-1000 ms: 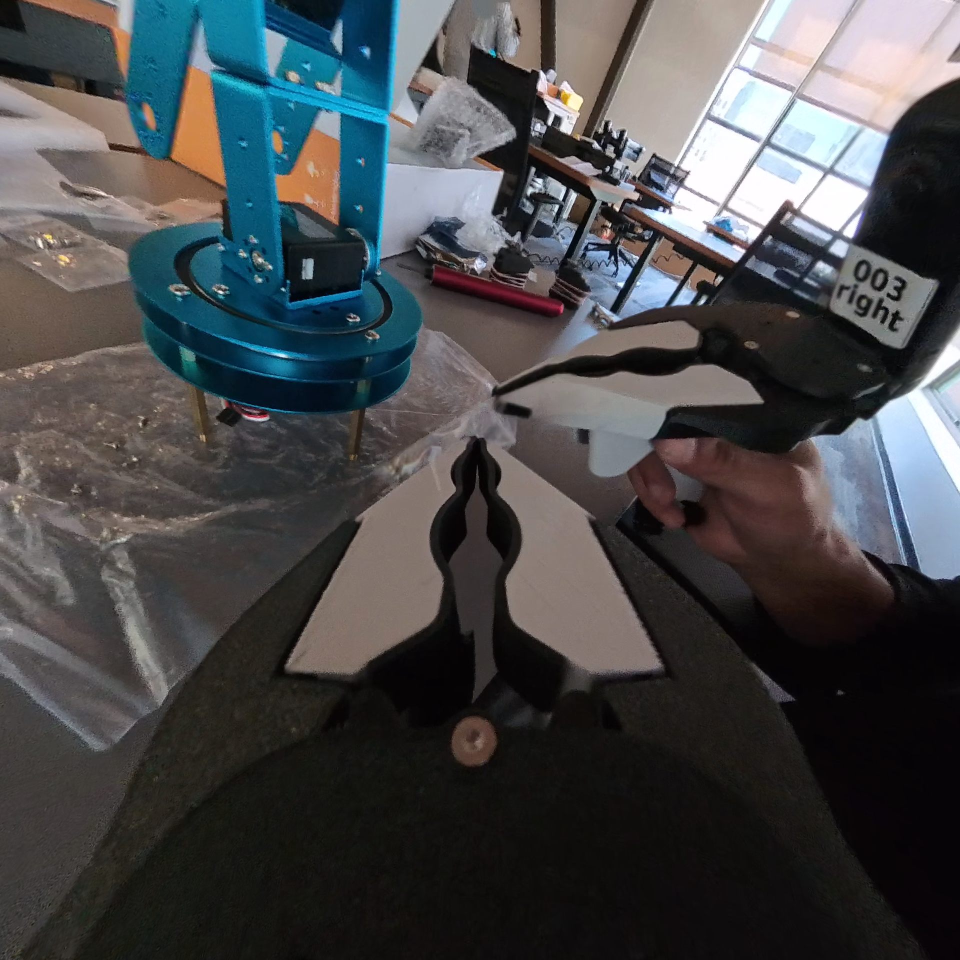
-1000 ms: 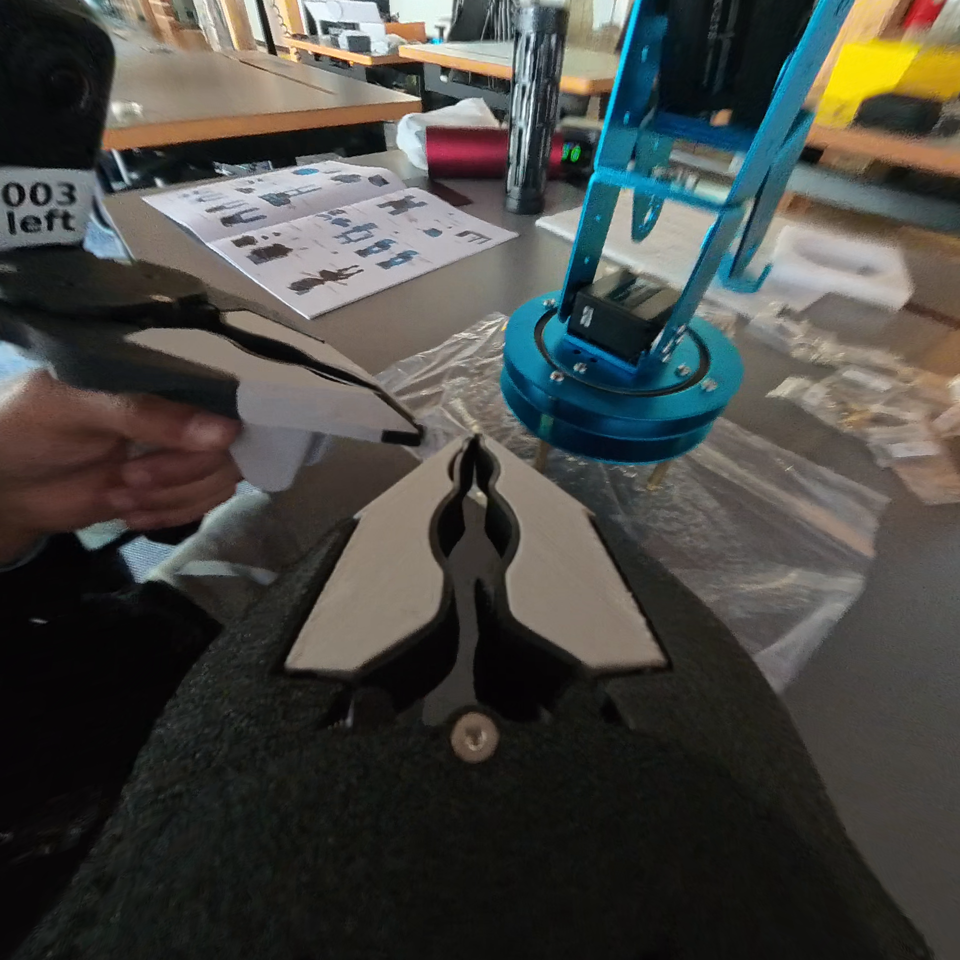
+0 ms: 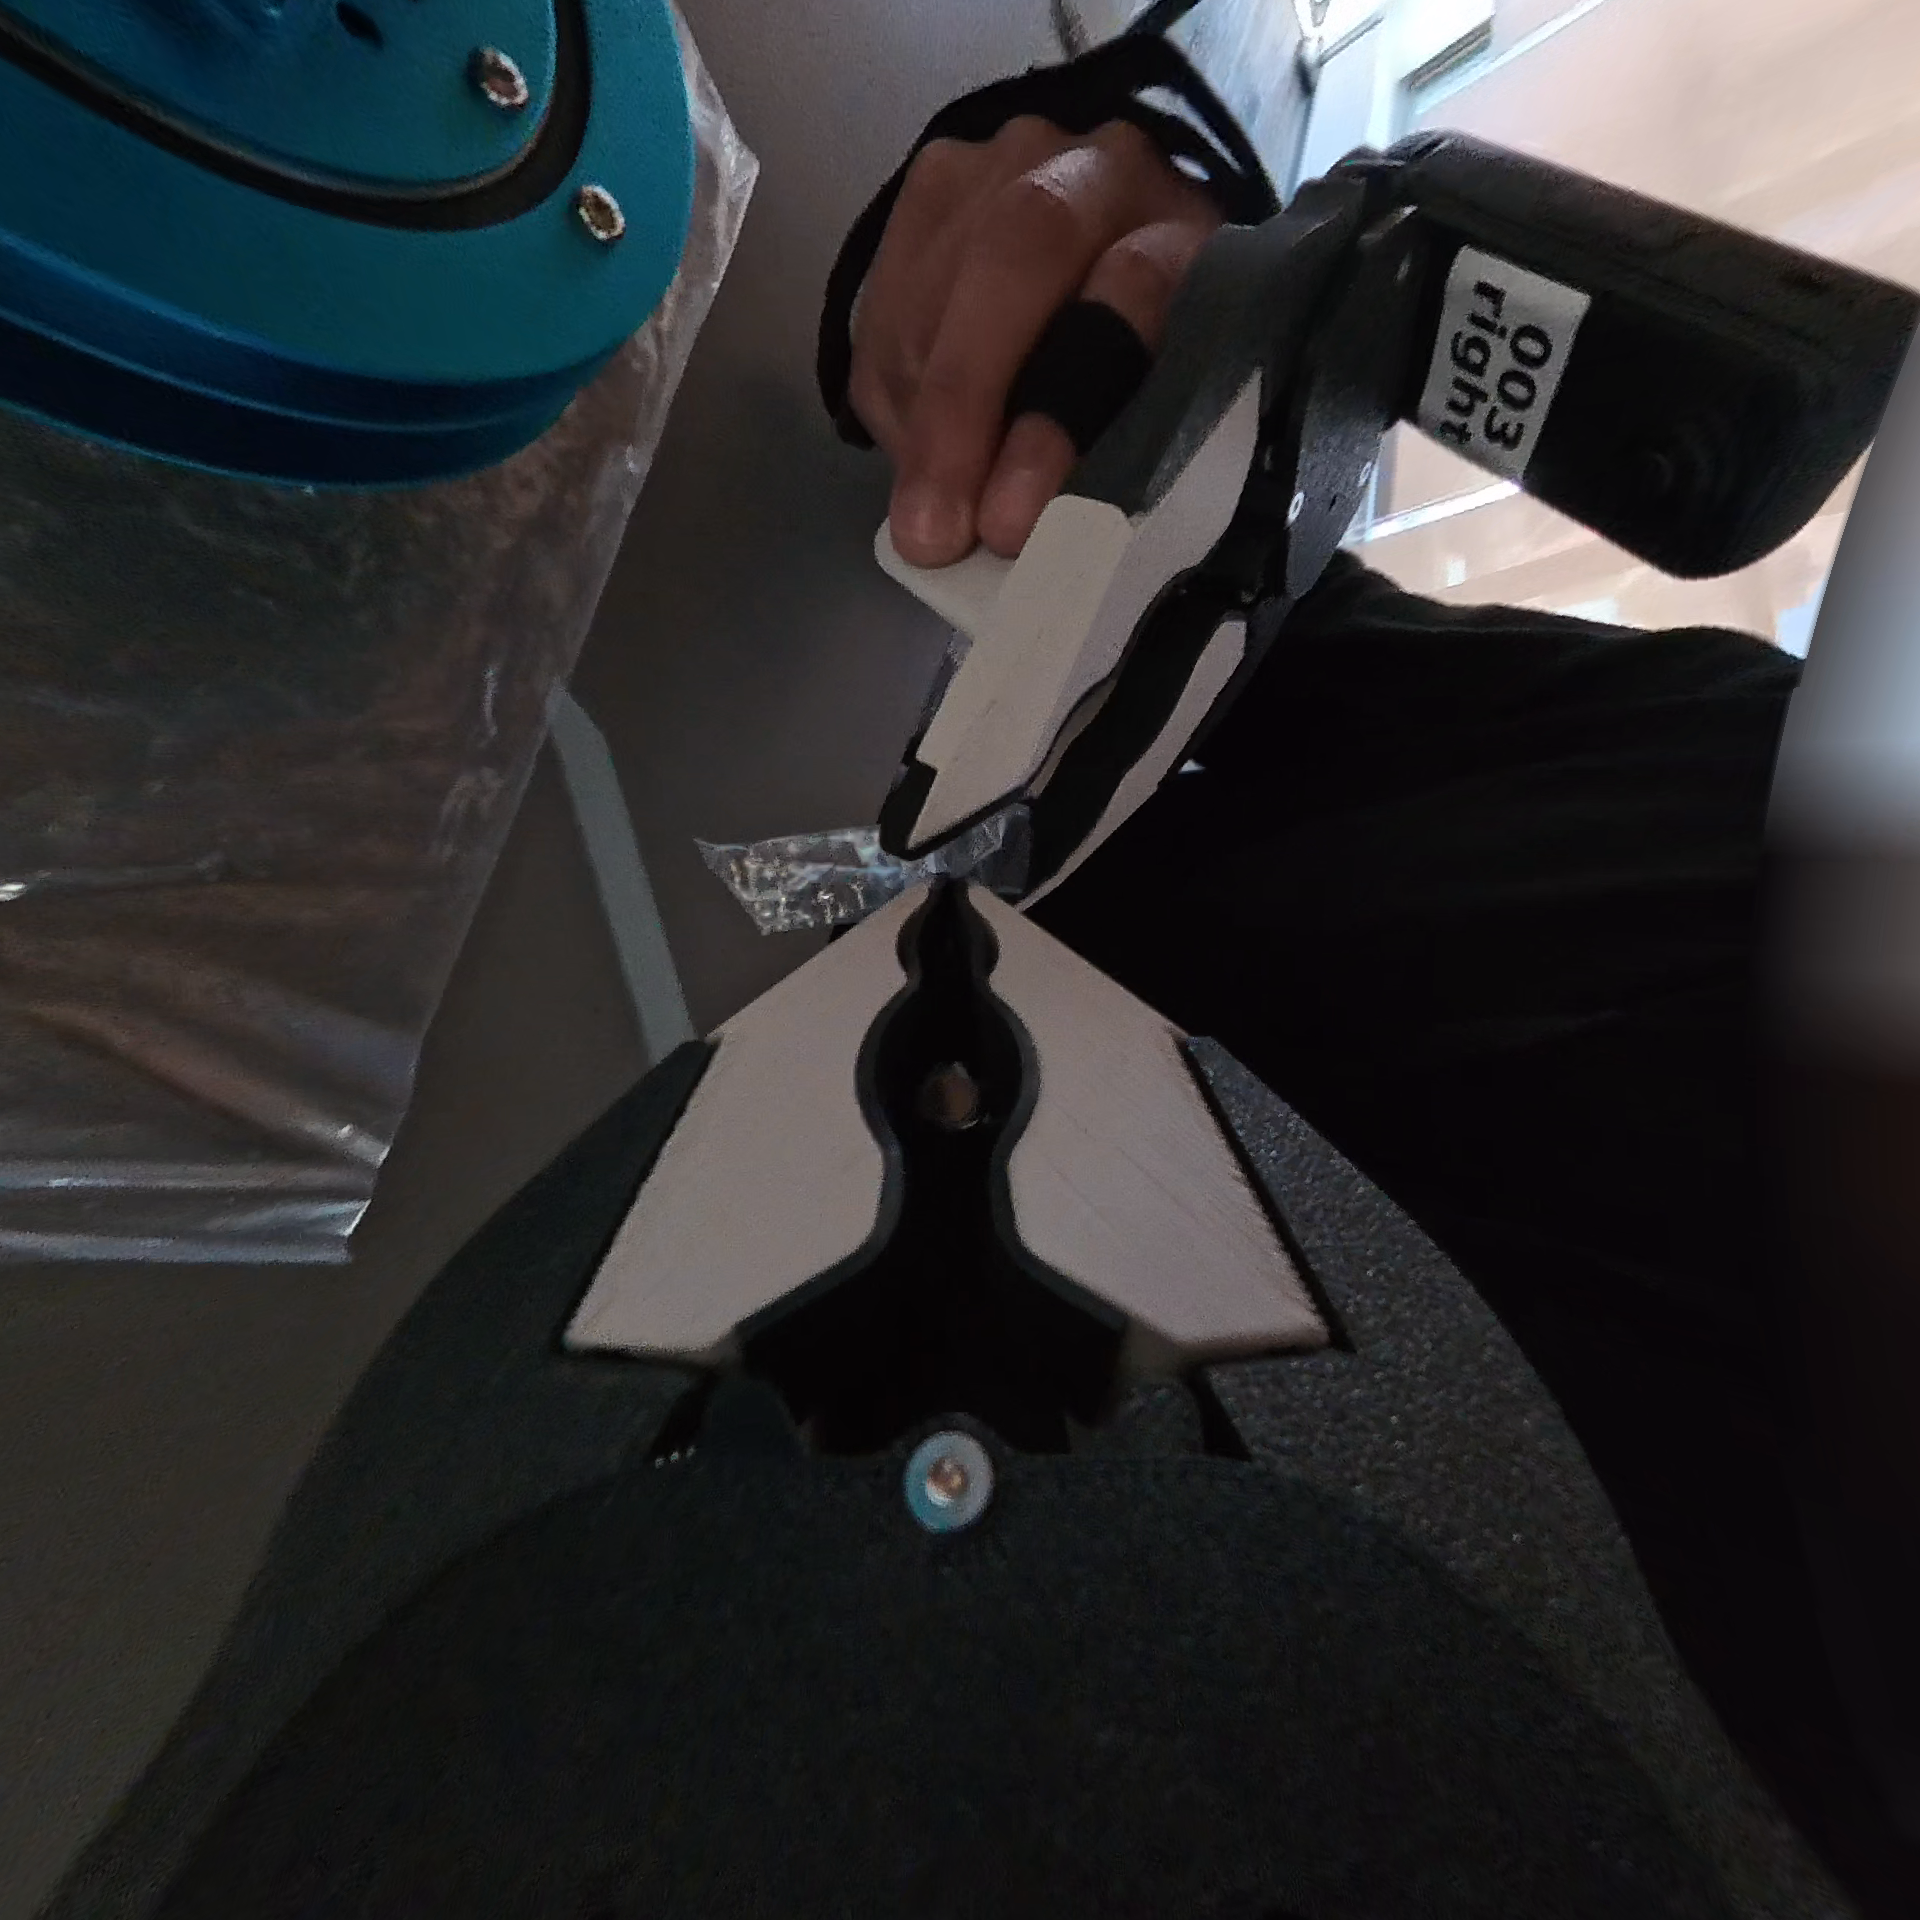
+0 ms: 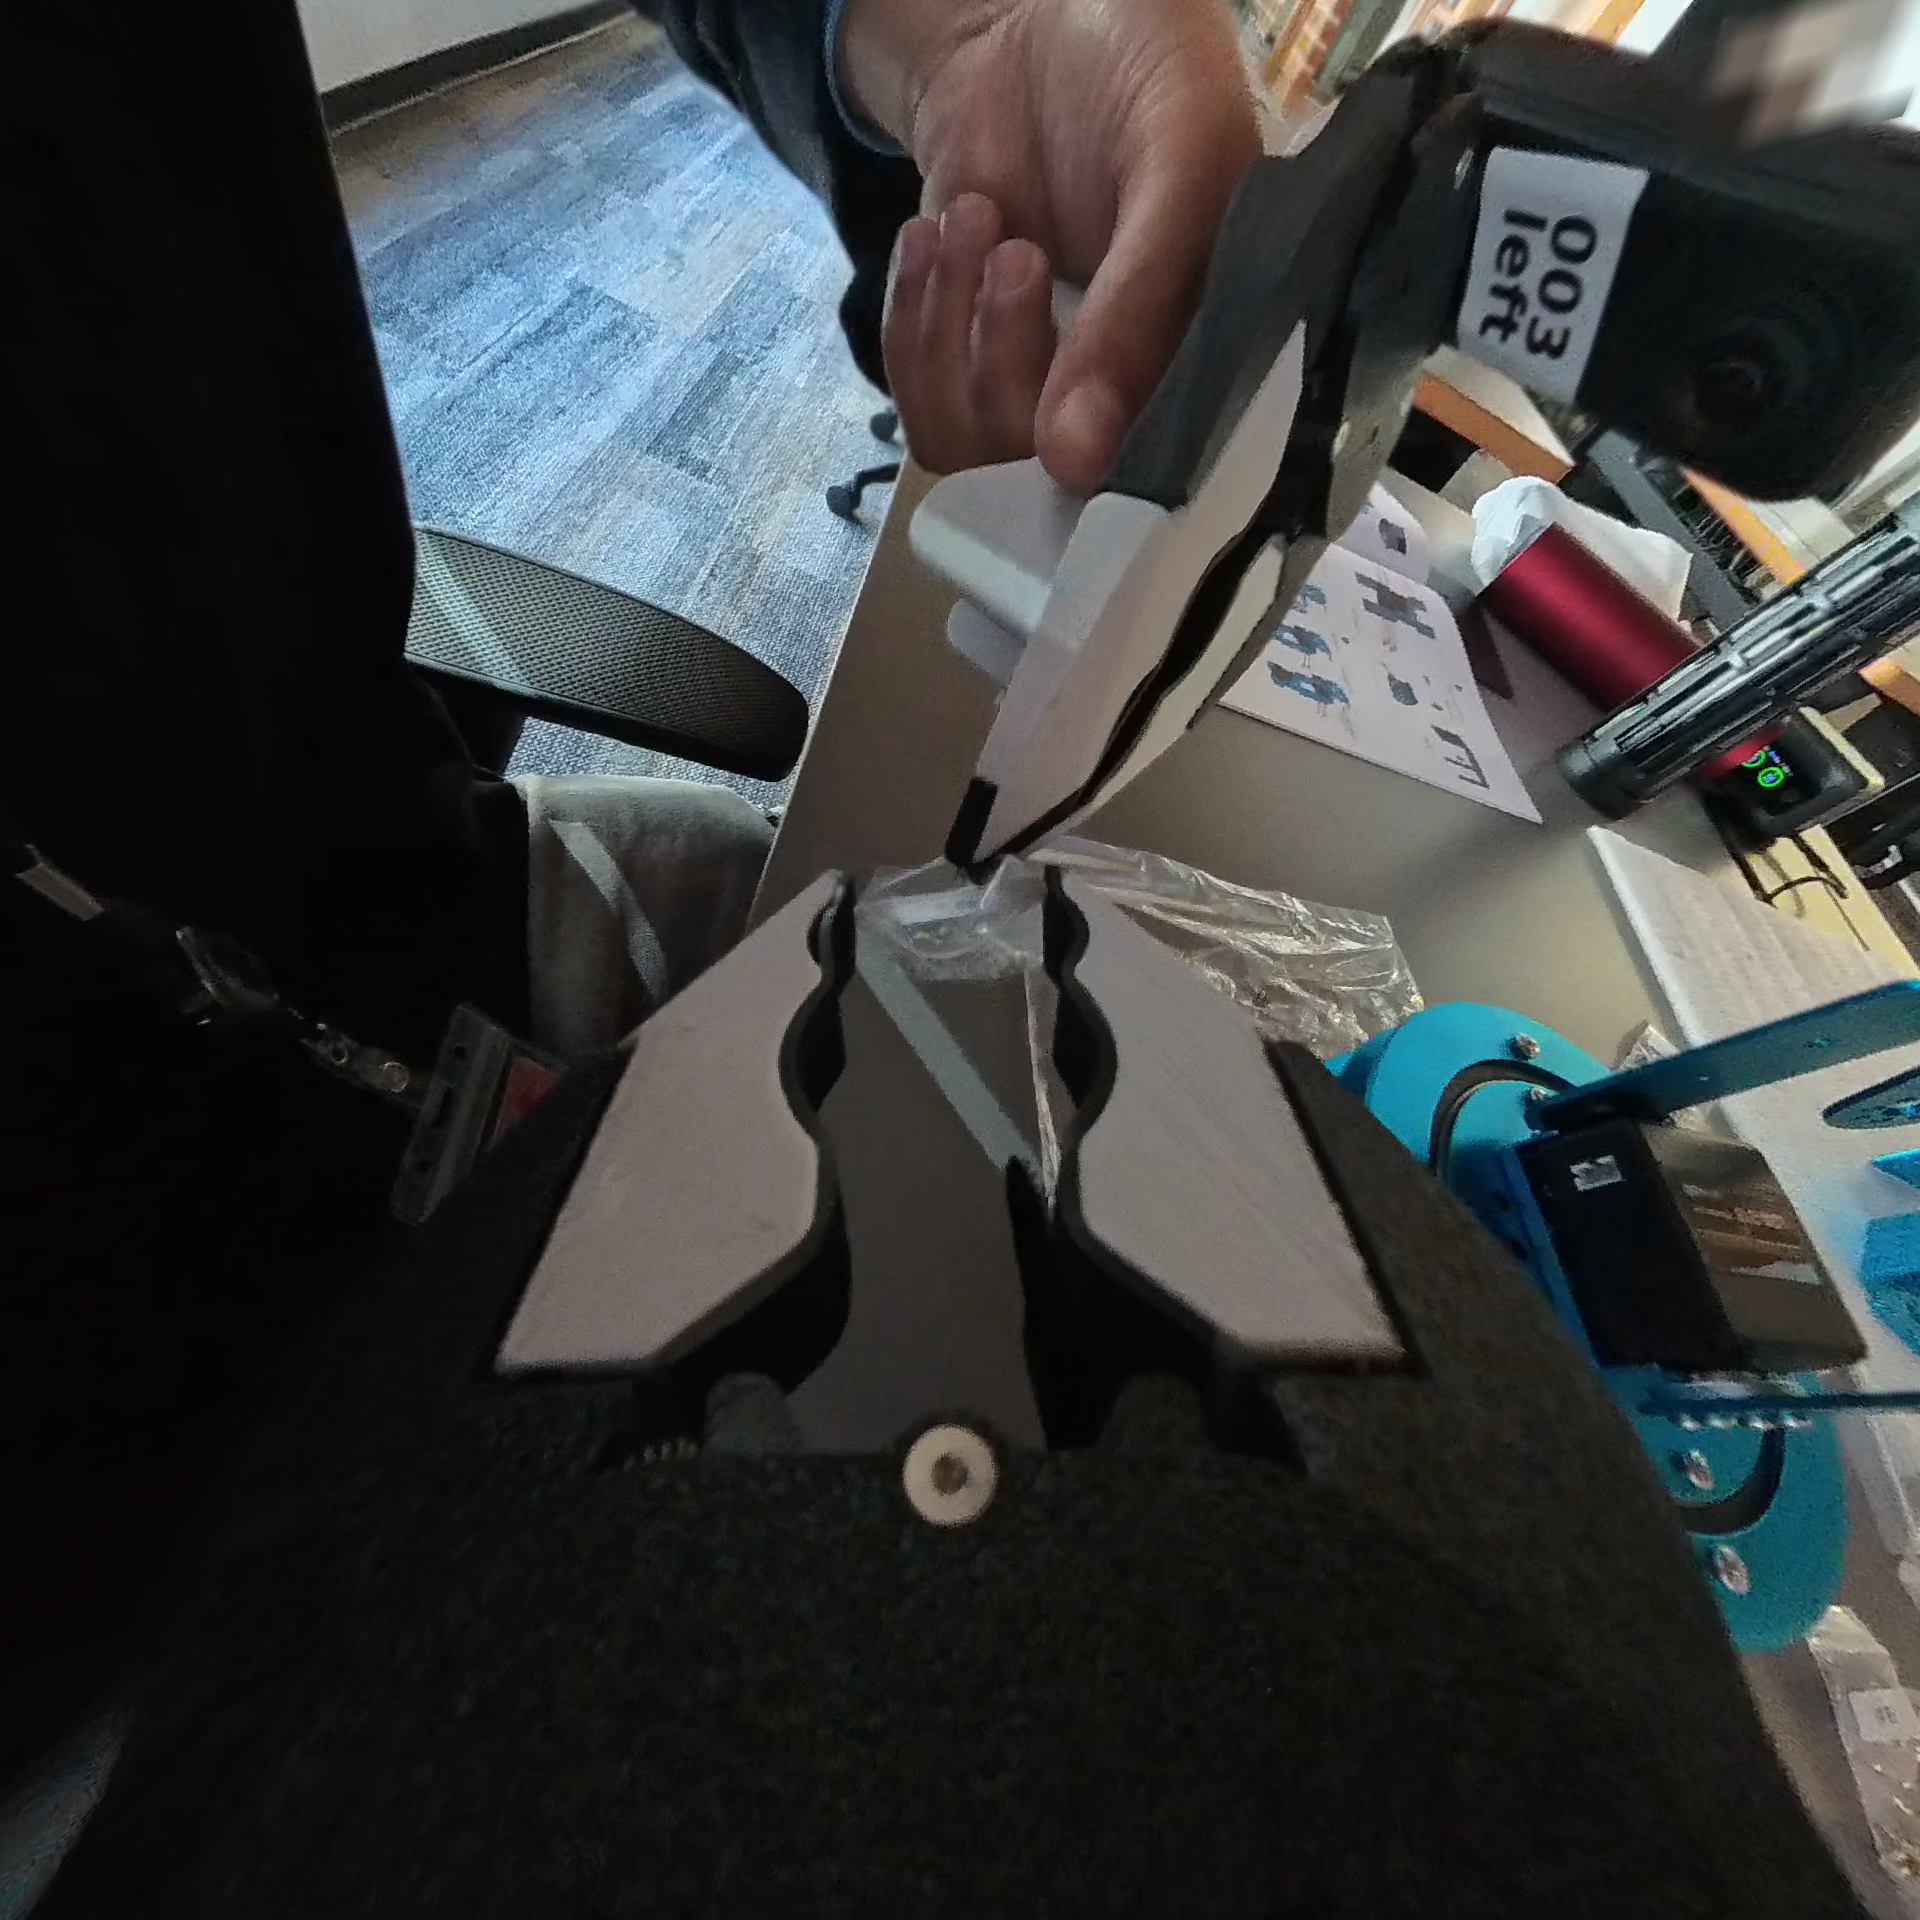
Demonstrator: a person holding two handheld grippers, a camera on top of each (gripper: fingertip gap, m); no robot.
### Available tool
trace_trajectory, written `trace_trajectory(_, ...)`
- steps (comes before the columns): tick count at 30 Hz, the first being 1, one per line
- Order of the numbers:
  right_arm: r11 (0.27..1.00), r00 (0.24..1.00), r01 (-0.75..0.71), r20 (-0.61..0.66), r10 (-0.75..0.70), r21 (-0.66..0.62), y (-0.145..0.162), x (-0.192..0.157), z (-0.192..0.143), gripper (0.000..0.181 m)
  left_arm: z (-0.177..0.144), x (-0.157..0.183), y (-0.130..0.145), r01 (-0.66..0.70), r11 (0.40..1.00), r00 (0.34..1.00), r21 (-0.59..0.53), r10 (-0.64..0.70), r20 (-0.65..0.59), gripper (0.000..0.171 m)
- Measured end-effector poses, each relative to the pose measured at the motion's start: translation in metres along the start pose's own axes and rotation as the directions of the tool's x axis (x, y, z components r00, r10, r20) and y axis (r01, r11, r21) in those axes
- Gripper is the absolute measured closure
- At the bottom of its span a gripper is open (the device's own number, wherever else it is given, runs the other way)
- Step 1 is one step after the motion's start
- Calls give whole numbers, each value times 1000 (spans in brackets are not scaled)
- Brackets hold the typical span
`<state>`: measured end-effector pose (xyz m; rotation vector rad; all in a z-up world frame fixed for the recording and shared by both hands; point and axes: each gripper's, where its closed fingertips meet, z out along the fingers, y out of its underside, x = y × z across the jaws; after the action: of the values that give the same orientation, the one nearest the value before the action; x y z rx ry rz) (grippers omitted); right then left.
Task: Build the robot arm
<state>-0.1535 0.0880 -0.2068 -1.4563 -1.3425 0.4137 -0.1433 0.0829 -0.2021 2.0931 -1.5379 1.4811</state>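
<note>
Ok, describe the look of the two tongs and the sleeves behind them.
Both tongs, left and right, match: pale, pointed flat fingers edged with wavy black pads, set in a black textured body with a central screw. Each has a white trigger and a white label on a black camera housing. The sleeves are dark.

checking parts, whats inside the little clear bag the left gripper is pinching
Small clear bag in the shut left gripper: a few tiny pale pieces glint through the crinkled plastic. Their kind is too small to tell.

The grey table [image 4: 1382, 831] bears clear plastic sheeting [image 4: 1278, 961] and a booklet [image 4: 1382, 686].
</note>
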Motion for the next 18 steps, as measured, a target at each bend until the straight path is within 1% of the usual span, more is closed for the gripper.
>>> trace_trajectory(5,999,999,46,-17,-46,-25,3,0,8,151,-5,-8,7,-8,994,994,-105,19,112,171)
trace_trajectory(7,998,997,62,-42,-63,-20,0,1,8,151,-7,-7,7,-11,991,990,-136,30,136,171)
trace_trajectory(9,1000,999,28,-37,-29,-14,0,1,7,145,-10,-5,7,-31,986,987,-162,56,152,171)
trace_trajectory(10,1000,1000,-9,-14,9,-14,2,-1,6,135,-12,-3,7,-54,984,985,-172,81,154,171)
trace_trajectory(12,995,994,-102,31,102,-19,9,-1,0,110,-15,5,3,-111,981,984,-160,132,124,171)
trace_trajectory(13,990,989,-137,58,138,-21,12,-1,-2,106,-16,13,1,-141,979,984,-149,155,86,171)
trace_trajectory(14,986,982,-166,89,167,-11,11,-3,-5,104,-17,18,1,-163,975,983,-150,174,64,171)
trace_trajectory(16,976,968,-212,147,202,57,-1,-4,-9,107,-18,35,7,-242,957,970,-163,240,-27,171)
trace_trajectory(18,958,946,-262,227,231,118,-15,-9,-14,116,-17,39,13,-320,927,947,-195,319,-37,171)
